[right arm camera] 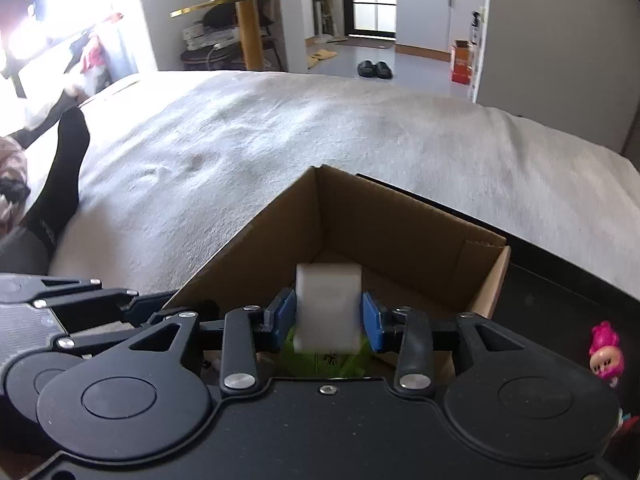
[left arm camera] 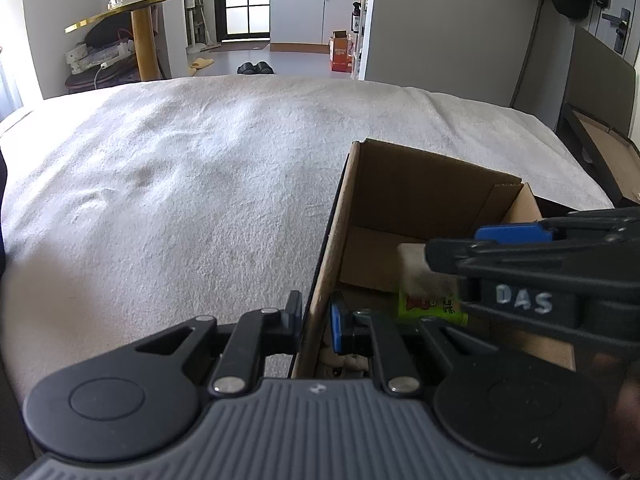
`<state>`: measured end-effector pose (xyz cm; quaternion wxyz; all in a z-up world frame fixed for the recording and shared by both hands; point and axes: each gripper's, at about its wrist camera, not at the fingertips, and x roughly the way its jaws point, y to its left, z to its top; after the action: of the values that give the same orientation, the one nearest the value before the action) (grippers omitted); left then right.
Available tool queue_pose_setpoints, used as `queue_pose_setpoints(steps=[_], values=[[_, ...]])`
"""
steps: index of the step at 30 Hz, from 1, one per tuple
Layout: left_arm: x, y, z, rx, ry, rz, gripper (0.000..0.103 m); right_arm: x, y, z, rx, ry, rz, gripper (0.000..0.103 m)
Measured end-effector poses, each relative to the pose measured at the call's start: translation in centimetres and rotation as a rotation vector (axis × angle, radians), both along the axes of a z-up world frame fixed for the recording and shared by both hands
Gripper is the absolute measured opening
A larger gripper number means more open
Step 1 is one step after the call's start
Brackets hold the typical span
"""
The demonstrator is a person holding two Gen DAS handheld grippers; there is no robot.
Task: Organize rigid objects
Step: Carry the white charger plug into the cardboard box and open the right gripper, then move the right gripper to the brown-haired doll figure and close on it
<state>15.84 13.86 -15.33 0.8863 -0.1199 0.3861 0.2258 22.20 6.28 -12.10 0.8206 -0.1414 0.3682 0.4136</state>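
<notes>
Cardboard box sits open on the white blanket of the bed, with its near left wall pinched between the pads of the left claw, one pad outside and one inside. Over the box's open top, the right claw is closed on a bottle with a white cap and a green label, the blue pads pressing on both sides of it. In the left wrist view the same bottle hangs inside the box mouth, near the bottom front. A small pink-haired toy figure lies just outside the box on the right, on a dark surface.
</notes>
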Motion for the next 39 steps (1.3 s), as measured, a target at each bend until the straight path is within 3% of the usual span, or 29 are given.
queue_pose_setpoints(steps=[8, 13, 16, 21, 26, 32, 35, 39], values=[[0.1, -0.5, 0.0, 0.029, 0.010, 0.000, 0.014, -0.1, -3.3, 1.8, 0.043, 0.000, -0.063, 0.045], [0.1, -0.7, 0.1, 0.046, 0.022, 0.002, 0.015, 0.1, -6.1, 3.0, 0.055, -0.022, -0.111, 0.053], [0.1, -0.8, 0.4, 0.047, 0.020, -0.004, 0.021, 0.3, -7.8, 3.4, 0.063, -0.031, -0.148, 0.055], [0.1, -1.4, 0.7, 0.070, 0.024, -0.017, 0.051, 0.6, -10.1, 3.5, 0.061, -0.042, -0.200, 0.060], [0.0, -2.1, 1.0, 0.107, 0.024, -0.029, 0.060, 0.6, -11.9, 3.3, 0.049, -0.063, -0.249, 0.074], [0.2, -2.7, 1.2, 0.143, 0.024, -0.026, 0.063, 0.7, -14.2, 3.0, 0.045, -0.068, -0.293, 0.075], [0.3, -3.1, 1.2, 0.163, 0.039, -0.030, 0.071, 1.0, -15.2, 2.6, 0.050, -0.054, -0.313, 0.076], [0.5, -3.7, 1.2, 0.207, 0.049, -0.033, 0.080, 1.0, -16.2, 1.8, 0.067, -0.041, -0.339, 0.089]])
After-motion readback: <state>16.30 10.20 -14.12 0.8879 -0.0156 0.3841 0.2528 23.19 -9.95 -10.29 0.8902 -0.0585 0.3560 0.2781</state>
